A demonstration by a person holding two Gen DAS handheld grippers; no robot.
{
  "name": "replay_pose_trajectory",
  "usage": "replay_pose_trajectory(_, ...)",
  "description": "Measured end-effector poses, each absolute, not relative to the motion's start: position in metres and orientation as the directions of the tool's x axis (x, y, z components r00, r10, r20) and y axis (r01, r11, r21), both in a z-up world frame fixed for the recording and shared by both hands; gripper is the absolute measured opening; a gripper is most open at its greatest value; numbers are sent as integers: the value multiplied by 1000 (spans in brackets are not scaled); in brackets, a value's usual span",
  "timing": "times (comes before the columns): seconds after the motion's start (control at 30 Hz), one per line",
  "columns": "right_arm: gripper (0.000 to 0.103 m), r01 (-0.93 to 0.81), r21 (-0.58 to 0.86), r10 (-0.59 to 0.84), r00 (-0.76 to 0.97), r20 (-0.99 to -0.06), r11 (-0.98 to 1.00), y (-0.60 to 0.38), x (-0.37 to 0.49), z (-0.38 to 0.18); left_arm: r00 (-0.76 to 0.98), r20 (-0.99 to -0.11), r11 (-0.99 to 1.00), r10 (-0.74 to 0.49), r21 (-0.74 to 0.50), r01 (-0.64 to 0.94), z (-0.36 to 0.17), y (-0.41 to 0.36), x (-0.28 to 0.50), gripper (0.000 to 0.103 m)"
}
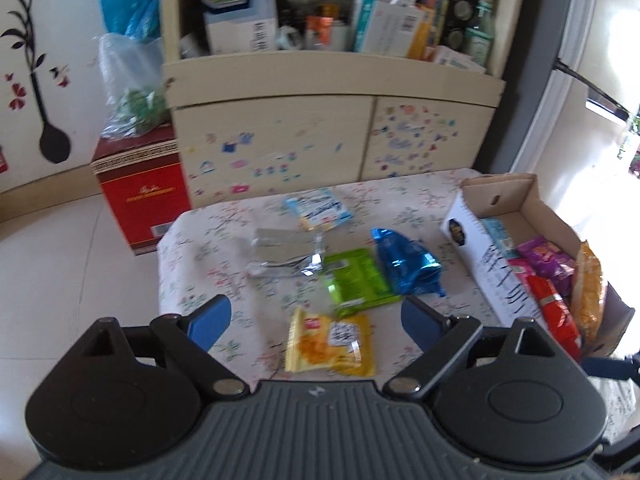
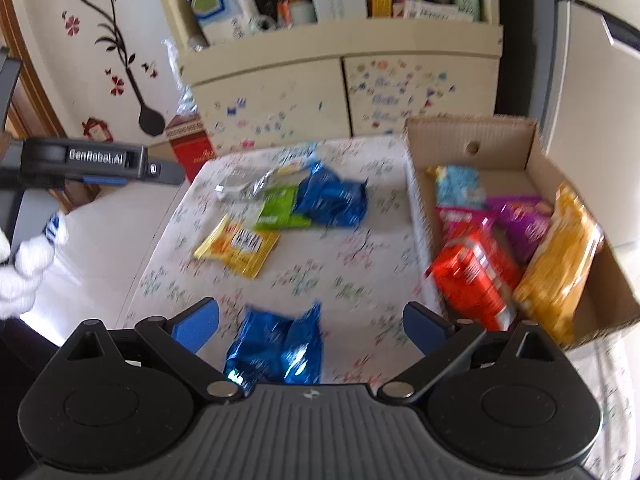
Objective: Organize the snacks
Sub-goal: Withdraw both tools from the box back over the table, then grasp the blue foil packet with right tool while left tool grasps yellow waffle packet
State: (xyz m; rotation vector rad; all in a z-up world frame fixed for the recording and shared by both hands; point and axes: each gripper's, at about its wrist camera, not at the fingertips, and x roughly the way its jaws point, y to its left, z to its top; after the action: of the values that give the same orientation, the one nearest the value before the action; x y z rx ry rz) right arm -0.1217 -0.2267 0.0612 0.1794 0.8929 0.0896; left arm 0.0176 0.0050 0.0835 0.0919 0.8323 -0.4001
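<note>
Loose snack packets lie on the floral-clothed table (image 1: 192, 248): a yellow one (image 1: 330, 346), a green one (image 1: 356, 280), a blue foil one (image 1: 408, 266), a silver one (image 1: 284, 256) and a pale blue one (image 1: 318, 208). My left gripper (image 1: 314, 320) hovers open over the yellow packet without touching it. In the right wrist view my right gripper (image 2: 310, 324) is open above a second blue foil packet (image 2: 276, 348), which lies between its fingers. A cardboard box (image 2: 472, 128) on the right holds red (image 2: 476, 280), orange (image 2: 560, 260), purple (image 2: 524, 224) and pale blue (image 2: 458, 186) packets.
A cream cabinet (image 1: 280, 136) with stickers and a cluttered shelf stands behind the table. A red carton (image 1: 140, 196) with a plastic bag on top sits on the floor at the left. A white-gloved hand (image 2: 24, 276) holds the left gripper's housing (image 2: 92, 158).
</note>
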Motion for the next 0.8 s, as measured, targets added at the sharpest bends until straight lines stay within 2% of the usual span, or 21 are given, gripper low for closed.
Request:
replay_pose_trajectory(0.23,103,-14,201,174,561,-809,979,-205,-127,40,567,-771,930,-290,-89,356,58,14,26,92)
replay_pose_trajectory(0.8,103,96,225,157,461,-873,970,-191,-115,-1,500,-824,859,-267,32,511,-11,-53,44,92)
